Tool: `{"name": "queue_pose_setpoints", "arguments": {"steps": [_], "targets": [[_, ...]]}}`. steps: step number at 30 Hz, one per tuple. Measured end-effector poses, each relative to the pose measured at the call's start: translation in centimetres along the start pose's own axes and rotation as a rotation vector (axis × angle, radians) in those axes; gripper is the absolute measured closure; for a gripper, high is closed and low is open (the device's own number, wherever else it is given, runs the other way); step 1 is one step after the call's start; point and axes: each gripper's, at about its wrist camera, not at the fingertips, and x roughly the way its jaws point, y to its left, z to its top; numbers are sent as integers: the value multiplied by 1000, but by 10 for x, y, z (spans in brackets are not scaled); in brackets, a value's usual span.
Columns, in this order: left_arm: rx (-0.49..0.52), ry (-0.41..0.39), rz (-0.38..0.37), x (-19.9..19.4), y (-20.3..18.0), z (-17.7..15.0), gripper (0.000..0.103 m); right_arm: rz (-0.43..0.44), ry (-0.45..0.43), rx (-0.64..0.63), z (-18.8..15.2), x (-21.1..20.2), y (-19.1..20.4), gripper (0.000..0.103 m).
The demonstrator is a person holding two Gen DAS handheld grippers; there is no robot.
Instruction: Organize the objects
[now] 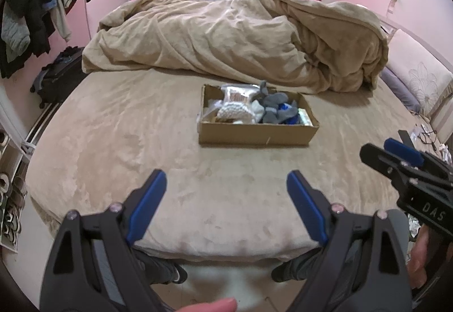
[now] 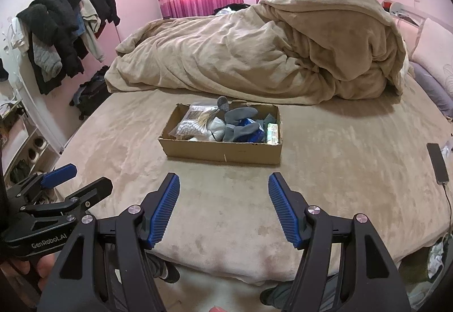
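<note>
Fingers on both grippers spread wide, nothing held: left gripper [image 1: 226,198] and right gripper [image 2: 223,198] both hover over the near edge of the bed [image 2: 325,176], side by side, well short of the box [image 2: 223,152]. Box sits mid-bed, near the foot of the bunched duvet [image 2: 254,57], open top, full of jumble: grey socks [image 2: 240,116], a white knit item [image 2: 188,128], clear bags at the left end, something blue under the socks, a flat packet along the right wall. Phone [image 2: 437,166] lies on the bed's right edge, cabled, well apart from the box. Judgement: task looks barely started, step in hand is the reach to the box. To do it well: come in from above, not from the front, since the near wall blocks a low approach. Take the top item first; the grey socks ride highest and are soft, so pinch a bunched fold, not a loose toe. Cardboard is light and the bed is plush, so expect the box to slide or tip; one gripper could brace the rim while the other lifts. Clear bags are slippery, so grab those at a corner.
</note>
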Motion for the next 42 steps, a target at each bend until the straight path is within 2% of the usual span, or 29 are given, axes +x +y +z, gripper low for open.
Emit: {"name": "queue_pose_setpoints", "arguments": {"steps": [42], "targets": [[14, -9, 23, 4, 1, 2, 15, -6, 16, 11, -5, 4, -6, 34]]}}
